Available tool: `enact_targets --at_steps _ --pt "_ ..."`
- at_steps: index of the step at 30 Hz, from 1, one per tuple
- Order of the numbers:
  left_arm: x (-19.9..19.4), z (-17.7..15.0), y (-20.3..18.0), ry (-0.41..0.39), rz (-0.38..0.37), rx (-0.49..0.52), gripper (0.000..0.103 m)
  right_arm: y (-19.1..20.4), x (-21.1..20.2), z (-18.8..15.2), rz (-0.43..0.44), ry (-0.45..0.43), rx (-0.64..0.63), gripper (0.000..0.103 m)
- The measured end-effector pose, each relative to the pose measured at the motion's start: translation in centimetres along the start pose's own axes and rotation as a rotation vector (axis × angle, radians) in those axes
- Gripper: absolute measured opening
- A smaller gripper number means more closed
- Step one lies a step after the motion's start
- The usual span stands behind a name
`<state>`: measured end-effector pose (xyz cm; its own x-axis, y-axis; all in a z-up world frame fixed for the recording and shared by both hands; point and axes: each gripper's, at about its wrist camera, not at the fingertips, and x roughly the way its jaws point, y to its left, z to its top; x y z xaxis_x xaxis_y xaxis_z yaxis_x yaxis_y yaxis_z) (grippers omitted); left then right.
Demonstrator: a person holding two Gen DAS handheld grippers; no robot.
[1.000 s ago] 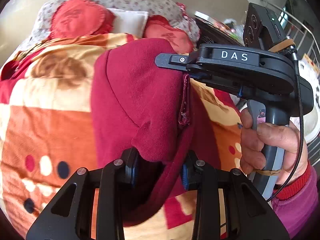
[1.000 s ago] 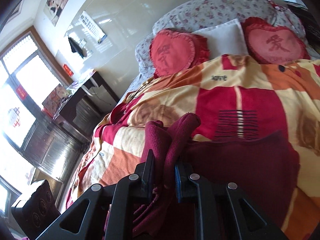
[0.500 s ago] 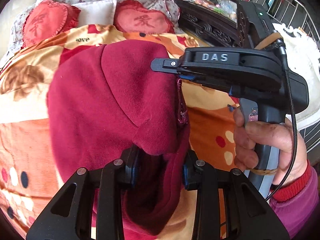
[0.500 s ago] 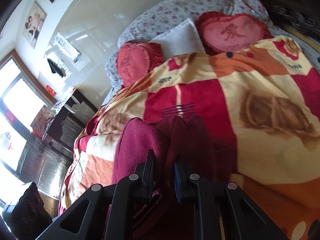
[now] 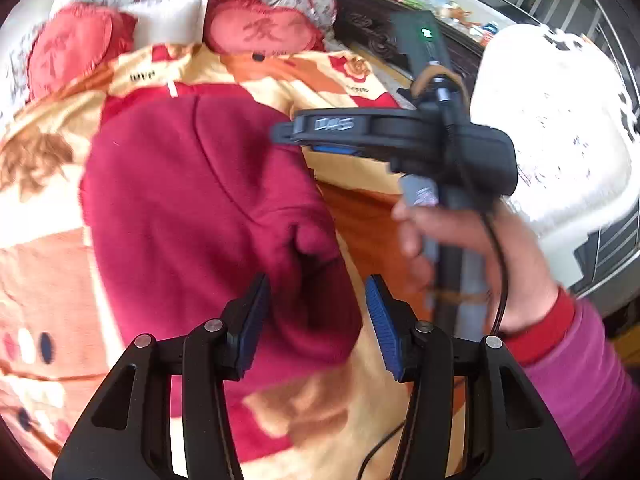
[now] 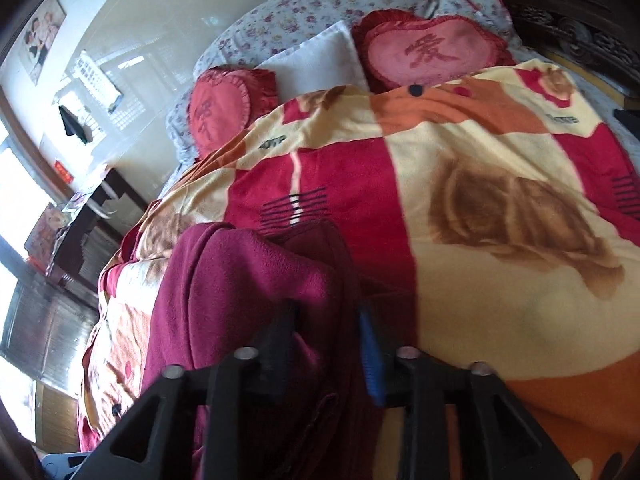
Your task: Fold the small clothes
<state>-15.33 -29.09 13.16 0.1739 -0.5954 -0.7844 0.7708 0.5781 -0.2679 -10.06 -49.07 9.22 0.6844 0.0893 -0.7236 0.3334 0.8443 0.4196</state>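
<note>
A dark red fleece garment (image 5: 192,208) lies folded on the patterned blanket (image 5: 360,80). My left gripper (image 5: 316,316) is open, its blue pads either side of the garment's near corner, not pinching it. In the left wrist view the right gripper's body (image 5: 400,140) is held by a hand to the right of the garment. In the right wrist view the garment (image 6: 248,292) lies in a heap in front of my right gripper (image 6: 328,336), whose jaws stand apart with cloth between them.
Two red heart cushions (image 6: 432,52) and a white pillow (image 6: 316,60) lie at the head of the bed. A dark carved cabinet (image 5: 368,24) and a white lace-covered seat (image 5: 560,132) stand on the right. A dark desk (image 6: 92,216) stands by the window.
Both grippers have opened and let go of the garment, which now lies folded on the blanket. Both have drawn back a little.
</note>
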Motion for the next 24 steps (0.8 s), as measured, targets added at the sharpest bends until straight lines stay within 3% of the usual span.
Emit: enact_targets --at_steps 4,8,14,16,20,24 --pt "-2.0 -1.4 1.3 -0.027 0.043 0.028 0.049 0.4 -4.0 -0.6 0.055 -0.041 0.010 0.043" --pt "-2.3 -2.5 3.9 -0.039 0.130 0.000 0.049 3.6 -6.7 -2.3 0.082 -0.030 -0.106 0.043" --pt "-0.5 -4.3 6.7 0.022 0.155 -0.086 0.049 7.6 -6.3 -5.7 0.133 0.029 -0.233 0.043" --pt "0.3 -4.9 6.8 0.047 0.153 -0.091 0.049 7.9 -5.3 -7.0 0.104 0.063 -0.273 0.041" --pt "1.6 -5.6 6.7 0.074 0.161 -0.079 0.049 5.4 -2.9 -9.5 -0.098 0.126 -0.312 0.035" --pt "0.6 -5.8 6.4 0.056 0.164 -0.074 0.049 3.5 -4.0 -10.3 -0.068 0.120 -0.224 0.035"
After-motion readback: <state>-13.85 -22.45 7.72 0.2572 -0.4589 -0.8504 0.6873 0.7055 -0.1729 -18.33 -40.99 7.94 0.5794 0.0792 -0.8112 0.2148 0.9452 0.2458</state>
